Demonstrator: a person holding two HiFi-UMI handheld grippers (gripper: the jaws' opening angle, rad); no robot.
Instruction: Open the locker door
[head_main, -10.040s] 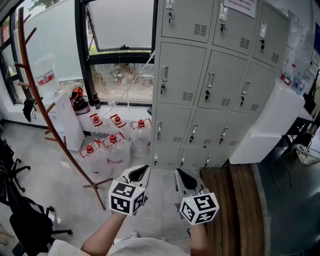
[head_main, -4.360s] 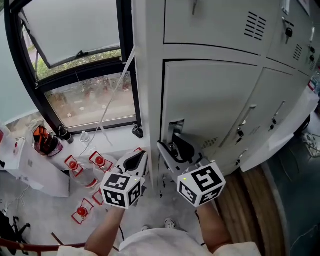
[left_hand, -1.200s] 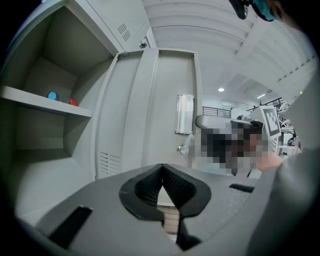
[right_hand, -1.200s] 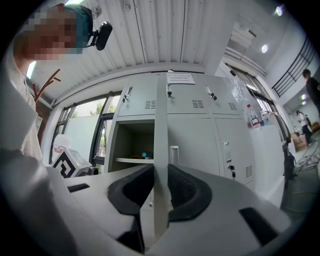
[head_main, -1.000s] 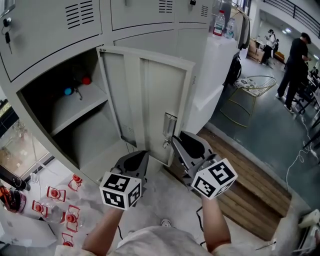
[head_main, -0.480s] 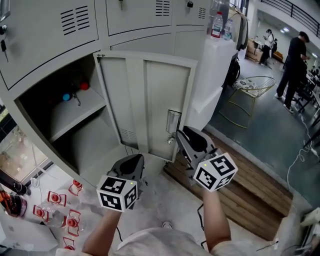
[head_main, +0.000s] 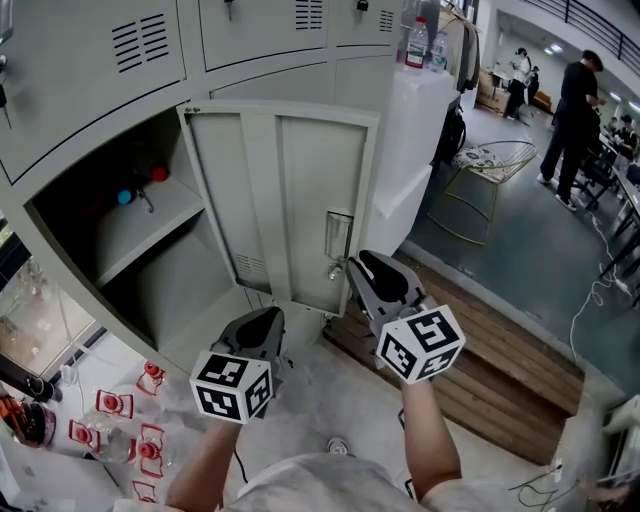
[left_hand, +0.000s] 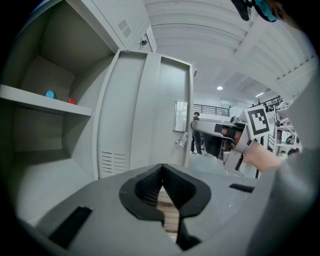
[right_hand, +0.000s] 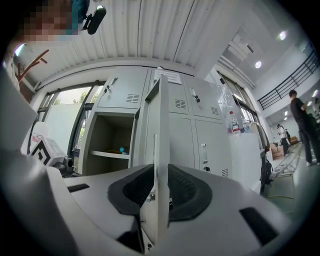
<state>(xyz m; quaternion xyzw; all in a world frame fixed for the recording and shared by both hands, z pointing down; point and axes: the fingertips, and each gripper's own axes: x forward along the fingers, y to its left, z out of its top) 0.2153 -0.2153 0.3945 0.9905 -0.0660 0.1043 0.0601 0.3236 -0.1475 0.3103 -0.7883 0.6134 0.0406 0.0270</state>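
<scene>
The grey locker door (head_main: 280, 200) stands swung wide open, its inner face and latch plate (head_main: 338, 235) toward me. My right gripper (head_main: 352, 268) holds the door's free edge just below the latch. In the right gripper view the door edge (right_hand: 161, 150) runs between the jaws of that gripper (right_hand: 161, 192), which are closing with both pads against it. My left gripper (head_main: 265, 320) hangs low in front of the open compartment, shut with nothing in it (left_hand: 161, 172). A shelf inside carries a small blue thing (head_main: 125, 197) and a red one (head_main: 158, 173).
Closed lockers (head_main: 130, 50) sit above. A white cabinet (head_main: 420, 130) with bottles on top stands right of the door. A wooden platform (head_main: 500, 360) lies below it. Red-capped water jugs (head_main: 120, 420) stand on the floor at left. A person (head_main: 575, 110) stands far right.
The right gripper has stayed on the door edge and shifted slightly with it. The left gripper has barely moved. The view has turned a little.
</scene>
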